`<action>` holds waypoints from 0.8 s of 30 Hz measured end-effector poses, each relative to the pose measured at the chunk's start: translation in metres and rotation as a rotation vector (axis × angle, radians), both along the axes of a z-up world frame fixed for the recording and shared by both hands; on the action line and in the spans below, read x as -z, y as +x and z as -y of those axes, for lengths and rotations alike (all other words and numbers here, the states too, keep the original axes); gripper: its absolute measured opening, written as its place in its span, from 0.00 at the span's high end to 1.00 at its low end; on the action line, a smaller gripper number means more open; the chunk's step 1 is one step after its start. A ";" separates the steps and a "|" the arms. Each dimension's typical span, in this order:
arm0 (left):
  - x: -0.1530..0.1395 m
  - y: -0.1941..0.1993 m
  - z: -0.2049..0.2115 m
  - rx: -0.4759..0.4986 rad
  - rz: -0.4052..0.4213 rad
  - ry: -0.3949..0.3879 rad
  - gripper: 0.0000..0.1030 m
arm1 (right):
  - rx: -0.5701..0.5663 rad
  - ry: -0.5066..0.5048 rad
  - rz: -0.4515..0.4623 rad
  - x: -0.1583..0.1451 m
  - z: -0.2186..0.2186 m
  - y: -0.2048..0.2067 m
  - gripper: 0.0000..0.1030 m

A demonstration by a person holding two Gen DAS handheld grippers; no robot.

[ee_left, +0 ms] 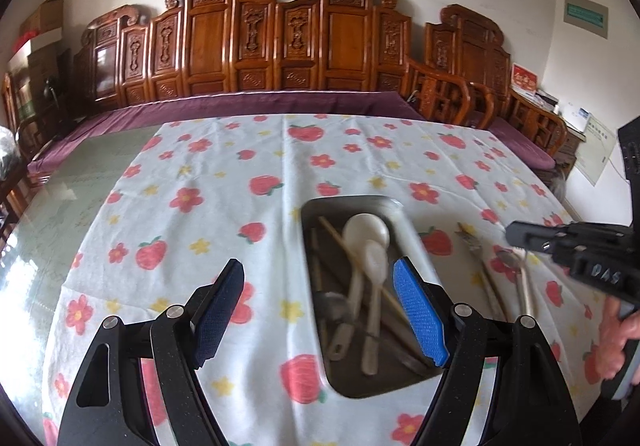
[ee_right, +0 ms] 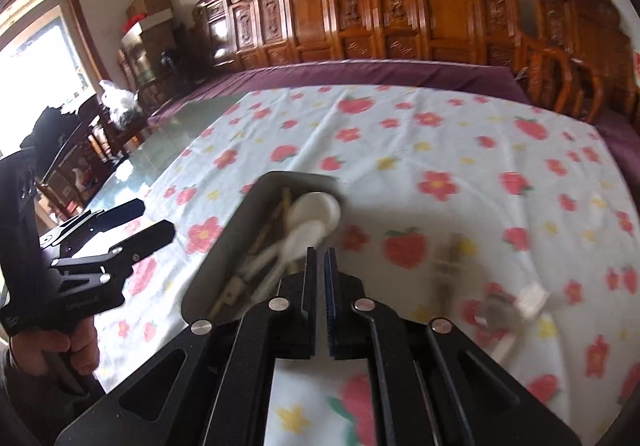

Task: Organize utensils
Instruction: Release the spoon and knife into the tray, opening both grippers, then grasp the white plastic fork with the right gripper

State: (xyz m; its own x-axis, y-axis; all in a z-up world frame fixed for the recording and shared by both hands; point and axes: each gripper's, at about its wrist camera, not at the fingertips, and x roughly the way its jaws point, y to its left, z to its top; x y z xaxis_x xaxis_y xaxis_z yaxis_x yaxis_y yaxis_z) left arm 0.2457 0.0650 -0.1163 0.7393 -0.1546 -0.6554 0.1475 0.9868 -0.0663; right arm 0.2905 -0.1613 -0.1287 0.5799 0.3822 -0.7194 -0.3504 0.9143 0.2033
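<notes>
A metal tray (ee_left: 348,201) (ee_right: 224,246) sits on the flowered tablecloth (ee_left: 208,181). It holds white spoons (ee_left: 366,232) (ee_right: 316,209), wooden chopsticks (ee_left: 340,240) and a metal ladle (ee_left: 334,306). My left gripper (ee_left: 319,266) (ee_right: 156,217) is open and empty. It hovers at the tray's left edge, with its blue right pad over the tray. Right of the tray a metal spoon (ee_left: 508,258) (ee_right: 496,314) and a fork-like utensil (ee_left: 470,242) (ee_right: 452,258) lie on the cloth. My right gripper (ee_right: 321,252) (ee_left: 516,236) hangs above the tray's near right rim. A narrow slit separates its pads, with nothing between them.
Bare glass tabletop (ee_left: 80,185) shows left of the cloth. A carved wooden bench with a purple cushion (ee_left: 260,101) runs behind the table. A person's hand (ee_left: 616,334) (ee_right: 76,346) grips each gripper's handle. The right wrist view is motion-blurred.
</notes>
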 end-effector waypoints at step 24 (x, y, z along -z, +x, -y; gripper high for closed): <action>0.011 -0.029 0.081 0.156 0.007 0.018 0.28 | 0.327 -0.129 -0.179 0.104 0.124 0.013 0.69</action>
